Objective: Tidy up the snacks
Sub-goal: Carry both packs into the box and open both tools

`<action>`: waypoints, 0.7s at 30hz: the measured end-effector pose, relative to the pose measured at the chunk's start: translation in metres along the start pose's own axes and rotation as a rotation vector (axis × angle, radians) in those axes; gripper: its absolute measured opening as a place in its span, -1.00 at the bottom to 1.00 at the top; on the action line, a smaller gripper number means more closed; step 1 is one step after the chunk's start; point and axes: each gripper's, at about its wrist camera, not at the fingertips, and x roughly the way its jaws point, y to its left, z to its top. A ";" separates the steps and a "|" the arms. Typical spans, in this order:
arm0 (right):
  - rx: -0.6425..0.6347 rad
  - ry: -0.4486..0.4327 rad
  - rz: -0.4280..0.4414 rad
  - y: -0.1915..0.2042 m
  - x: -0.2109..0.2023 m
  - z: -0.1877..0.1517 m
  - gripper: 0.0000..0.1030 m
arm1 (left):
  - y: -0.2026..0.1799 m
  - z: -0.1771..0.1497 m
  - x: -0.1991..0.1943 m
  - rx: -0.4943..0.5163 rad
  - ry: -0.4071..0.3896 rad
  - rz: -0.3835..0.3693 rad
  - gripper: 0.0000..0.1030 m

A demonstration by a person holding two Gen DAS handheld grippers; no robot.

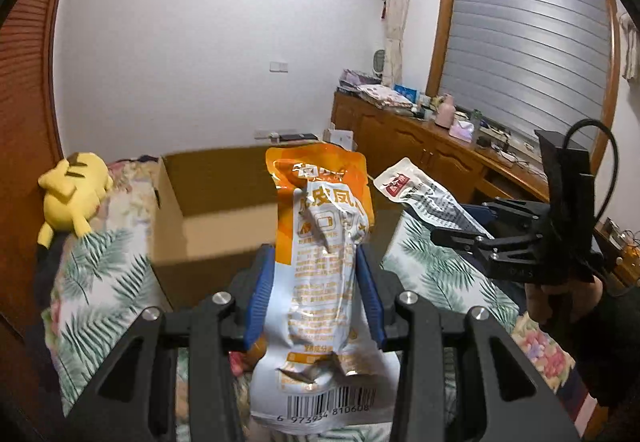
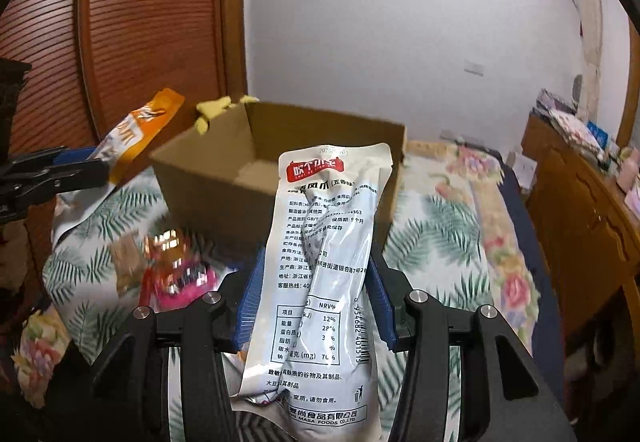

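My left gripper [image 1: 316, 290] is shut on an orange-and-white snack pouch [image 1: 320, 242], held upright above the bed, its blue pads pressing both sides. My right gripper [image 2: 314, 294] is shut on a white snack pouch with a red label [image 2: 320, 262], also held upright. Just beyond both stands an open cardboard box [image 2: 280, 181] on the bed, nothing visible inside it. In the left wrist view the right gripper [image 1: 460, 217] shows at the right with its white pouch [image 1: 416, 189]. In the right wrist view the left gripper [image 2: 86, 167] shows at the left with the orange pouch [image 2: 136, 133].
More snack packets, orange and pink [image 2: 176, 266], lie on the palm-leaf bedspread [image 2: 436, 242] in front of the box. A yellow plush toy [image 1: 74, 193] lies left of the box by the wooden wardrobe [image 2: 120, 21]. A wooden sideboard [image 1: 424, 145] with clutter runs along the right.
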 end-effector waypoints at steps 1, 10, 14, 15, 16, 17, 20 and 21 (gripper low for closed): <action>-0.003 -0.005 0.004 -0.001 0.003 0.005 -0.05 | 0.006 0.008 0.004 0.000 -0.005 0.008 -0.25; -0.039 -0.045 0.033 0.001 0.034 0.053 -0.05 | 0.037 0.054 0.028 0.016 -0.037 0.070 -0.25; -0.050 -0.051 0.043 0.003 0.047 0.068 -0.05 | 0.047 0.067 0.041 0.017 -0.038 0.096 -0.25; -0.050 -0.050 0.046 0.003 0.051 0.071 -0.05 | 0.049 0.070 0.045 0.017 -0.037 0.100 -0.25; -0.050 -0.048 0.051 0.003 0.055 0.074 -0.05 | 0.052 0.071 0.049 0.018 -0.035 0.104 -0.25; -0.051 -0.048 0.056 0.003 0.058 0.076 -0.05 | 0.054 0.073 0.053 0.020 -0.032 0.106 -0.25; -0.049 -0.047 0.066 0.002 0.068 0.081 -0.04 | 0.061 0.079 0.065 0.027 -0.018 0.116 -0.25; -0.045 -0.045 0.069 0.001 0.072 0.082 -0.04 | 0.060 0.081 0.068 0.026 -0.014 0.117 -0.25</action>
